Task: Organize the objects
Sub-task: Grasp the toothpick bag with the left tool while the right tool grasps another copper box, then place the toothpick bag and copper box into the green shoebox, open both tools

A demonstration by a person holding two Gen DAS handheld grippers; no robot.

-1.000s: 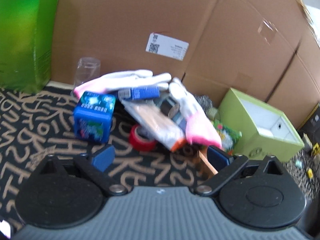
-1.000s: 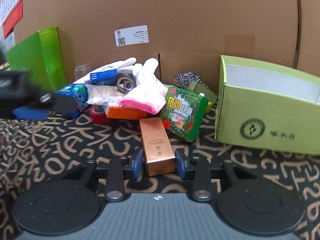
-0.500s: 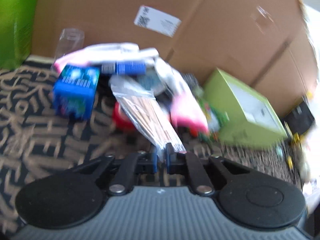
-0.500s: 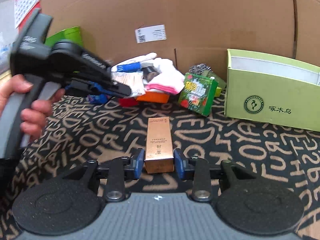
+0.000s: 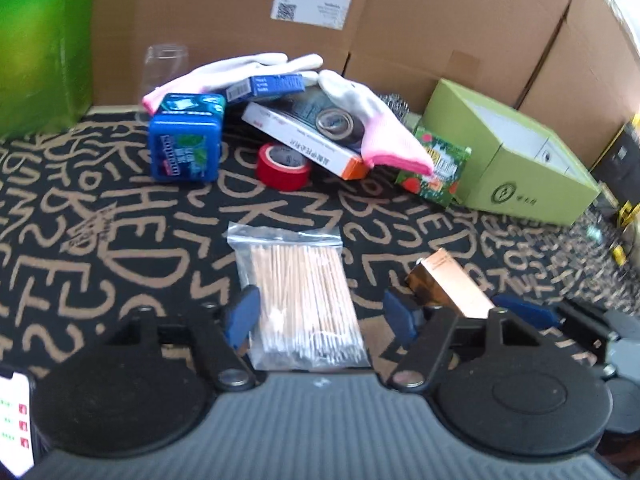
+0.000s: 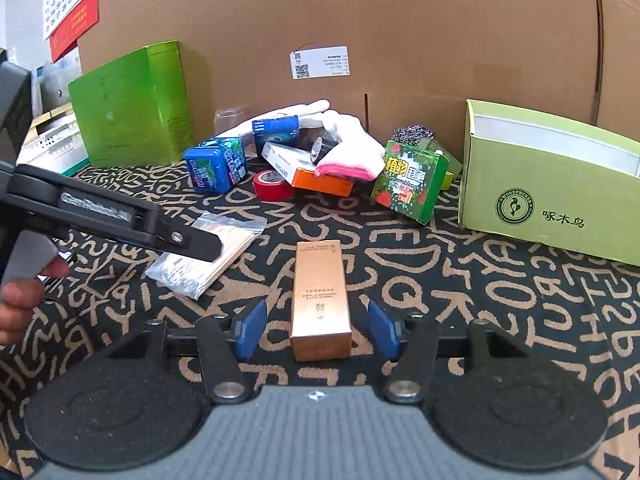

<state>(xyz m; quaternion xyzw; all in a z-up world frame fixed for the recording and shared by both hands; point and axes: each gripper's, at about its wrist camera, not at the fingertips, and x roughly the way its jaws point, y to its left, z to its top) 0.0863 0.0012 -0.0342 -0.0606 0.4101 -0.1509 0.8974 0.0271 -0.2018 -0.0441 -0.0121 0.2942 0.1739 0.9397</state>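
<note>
Covering the floor, black letter-patterned mat (image 6: 460,280), cardboard wall (image 6: 400,40) behind, left gripper (image 5: 320,314) and right gripper (image 6: 316,330) both spread, holding nothing

The left hand-held gripper (image 5: 318,312) sits low with its two blue-padded fingers (image 5: 242,314) spread wide apart, nothing pinched between them. The right hand-held gripper (image 6: 318,332) is likewise low and level, its blue fingers (image 6: 251,330) parted, with clear gaps on both sides. Seen from the right wrist camera, the left hand-held gripper's black body reaches in from that gripper's left, angled downward, and the person's left hand (image 6: 18,292) wraps its handle, fingertips curled around the grip.
</note>
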